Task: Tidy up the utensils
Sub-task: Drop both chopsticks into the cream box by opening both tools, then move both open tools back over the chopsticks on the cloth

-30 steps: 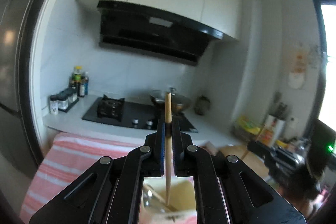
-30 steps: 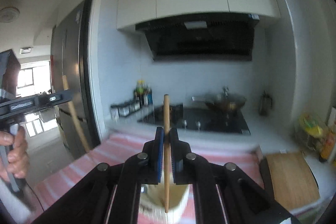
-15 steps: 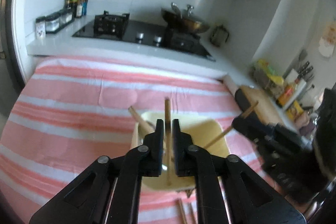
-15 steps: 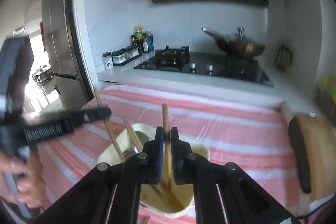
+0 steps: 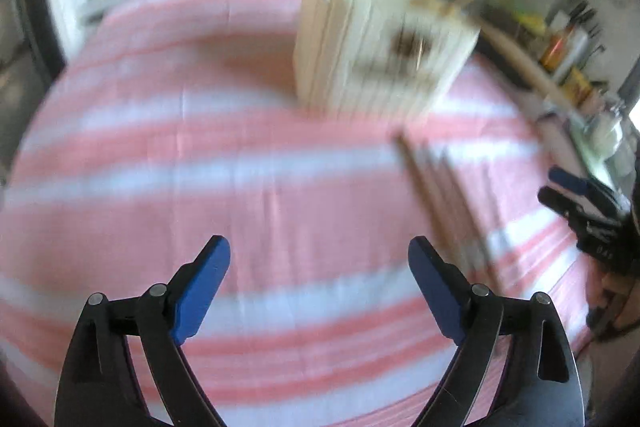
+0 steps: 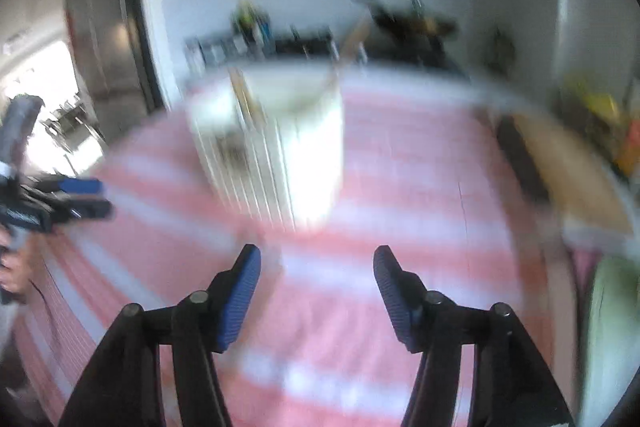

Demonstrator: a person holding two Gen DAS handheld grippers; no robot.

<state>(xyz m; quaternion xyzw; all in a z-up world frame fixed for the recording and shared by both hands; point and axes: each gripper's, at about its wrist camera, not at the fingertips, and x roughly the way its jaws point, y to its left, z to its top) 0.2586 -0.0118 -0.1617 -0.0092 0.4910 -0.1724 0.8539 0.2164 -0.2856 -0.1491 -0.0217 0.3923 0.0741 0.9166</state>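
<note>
1. Loose chopsticks (image 5: 440, 203) are seen on the striped cloth (image 5: 200, 163) of the desk, ahead and to the right of the left claw (image 5: 319, 285); their long axis runs away from it toward the holder, slightly slanted (the blur hides their exact count).
2. The cream utensil holder (image 5: 372, 55) is stood upright beyond them, just past their far ends; thin wooden sticks (image 6: 248, 99) are seen leaning out of its top, and more of its contents cannot be told.
3. The left claw is spread wide with nothing between its blue pads, its jaws having just been opening; it is judged the nearer one to the loose chopsticks.
4. The right claw (image 6: 317, 293) is also parted and empty, its jaws having just been opening too; the holder (image 6: 276, 147) lies straight ahead of it, well apart.
5. In the left wrist view the right claw (image 5: 576, 195) is seen at the far right edge, beyond the chopsticks.
6. The coming pickup is judged to need the pads set across the chopsticks' long axis (a sideways shift to the right first).
</note>
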